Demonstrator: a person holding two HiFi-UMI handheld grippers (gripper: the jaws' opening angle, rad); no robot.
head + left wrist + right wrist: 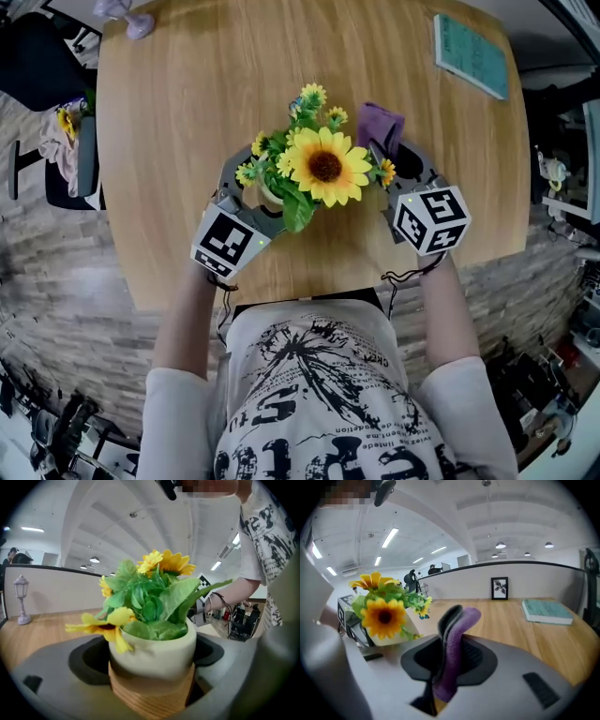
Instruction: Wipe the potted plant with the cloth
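Plant (319,164): the landmark; every place below is given from it.

Table (281,66): round, pale wood. It spreads out on all sides of the plant, which is close to the person's edge.

Person (328,403): printed white shirt, directly on the near side of the plant, with one forearm reaching up on each side of it.

Plant itself: one big sunflower faces up, with smaller yellow blooms and green leaves around it. It grows from a cream pot (152,651) with a wood-grain band at the base. Cannot tell whether the base rests on the table.

Left gripper (253,187): at the plant's left. Jaws are spread wide with the pot filling the gap. In the left gripper view the pads lie against both sides of the pot, so it is clamped on the pot.

Right gripper (389,150): just to the plant's right, level with the big bloom. Jaws are nearly together, pinching the cloth.

Book (472,53): teal cover, flat on the table, well beyond the plant and to its right, near the far edge.

Cloth (380,122): purple. It stands up out of the right jaws, its top folded over, and is just beside the plant's right-hand blooms. Contact with them is not clear.

Lantern (21,599): a small pale ornament at the far left edge, well away from the plant.
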